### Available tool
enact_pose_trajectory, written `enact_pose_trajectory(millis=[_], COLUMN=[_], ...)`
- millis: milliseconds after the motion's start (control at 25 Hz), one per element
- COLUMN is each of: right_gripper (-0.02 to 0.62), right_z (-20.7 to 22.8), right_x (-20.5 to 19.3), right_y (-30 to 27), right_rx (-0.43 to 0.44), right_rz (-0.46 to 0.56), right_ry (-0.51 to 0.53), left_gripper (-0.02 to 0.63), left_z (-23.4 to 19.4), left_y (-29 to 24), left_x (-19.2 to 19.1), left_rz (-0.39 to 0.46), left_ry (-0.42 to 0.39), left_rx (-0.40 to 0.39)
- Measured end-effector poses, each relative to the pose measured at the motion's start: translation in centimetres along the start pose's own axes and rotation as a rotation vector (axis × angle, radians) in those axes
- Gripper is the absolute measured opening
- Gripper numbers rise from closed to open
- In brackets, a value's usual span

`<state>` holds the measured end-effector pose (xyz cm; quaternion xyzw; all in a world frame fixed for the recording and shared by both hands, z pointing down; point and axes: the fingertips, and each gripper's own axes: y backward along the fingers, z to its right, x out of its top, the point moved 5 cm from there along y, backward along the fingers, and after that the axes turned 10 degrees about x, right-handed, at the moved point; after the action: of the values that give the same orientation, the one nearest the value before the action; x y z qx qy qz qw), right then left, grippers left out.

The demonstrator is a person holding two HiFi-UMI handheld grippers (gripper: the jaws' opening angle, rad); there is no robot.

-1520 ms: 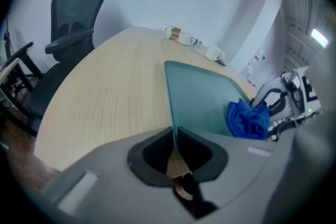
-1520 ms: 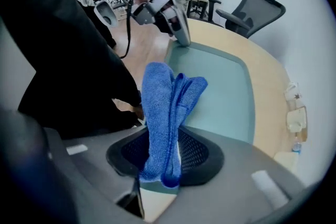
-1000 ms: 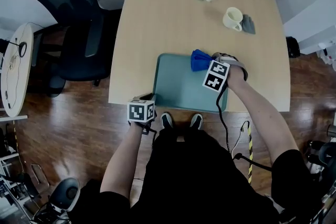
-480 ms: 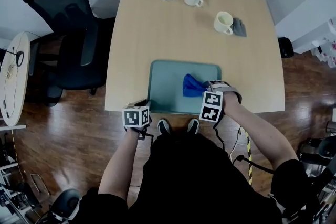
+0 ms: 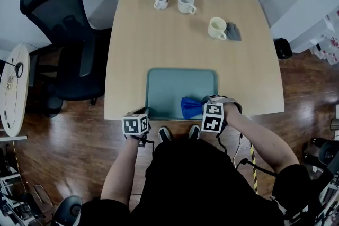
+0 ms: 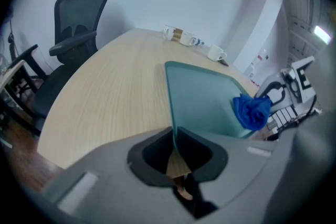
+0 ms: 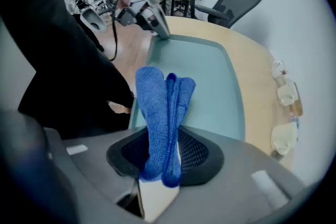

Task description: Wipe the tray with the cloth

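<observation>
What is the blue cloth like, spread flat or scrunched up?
Scrunched up: the blue cloth bunches in thick folds, pinched in the right gripper, over the tray.

Teal rectangular plastic tray [image 5: 175, 84], plain. Bright blue terry cloth [image 5: 190, 107]. Pale wood-grain table top [image 5: 159, 45]. Black-and-white square markers on cubes of left gripper [image 5: 145, 111] and right gripper [image 5: 204, 107], grey bodies. White ceramic mug [image 5: 185, 2], cream ceramic mug [image 5: 216, 27]. Black mesh office chair [image 5: 69, 50]. Dark brown plank floor [image 5: 63, 151].
</observation>
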<state>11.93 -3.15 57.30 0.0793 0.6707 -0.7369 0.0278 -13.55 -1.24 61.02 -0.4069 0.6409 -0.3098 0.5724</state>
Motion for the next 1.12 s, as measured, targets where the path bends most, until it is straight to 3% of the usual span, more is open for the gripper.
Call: enact_pose_trajectory(millis=[200, 320, 440, 640, 1120], right_gripper=[0.141, 0.141, 0.141, 0.141, 0.141], right_z=[8.9, 13.1, 14.9, 13.4, 4.3], right_x=[-3.5, -4.5, -4.7, -4.7, -3.9], right_y=[1.3, 2.0, 1.8, 1.5, 0.3], right_rx=[-0.200, -0.305, -0.332, -0.309, -0.266], right_rz=[-0.088, -0.151, -0.167, -0.145, -0.102], right_ry=[-0.059, -0.021, 0.009, 0.023, 0.028], left_gripper=[0.031, 0.031, 0.031, 0.031, 0.032], left_z=[0.1, 0.1, -0.2, -0.4, -0.2], left_y=[0.0, 0.1, 0.5, 0.5, -0.1], left_x=[0.2, 0.4, 0.8, 0.6, 0.2], left_rz=[0.002, 0.007, 0.014, 0.016, 0.008], left_ry=[0.000, 0.000, 0.005, 0.003, -0.019], left_rx=[0.007, 0.021, 0.061, 0.068, 0.019])
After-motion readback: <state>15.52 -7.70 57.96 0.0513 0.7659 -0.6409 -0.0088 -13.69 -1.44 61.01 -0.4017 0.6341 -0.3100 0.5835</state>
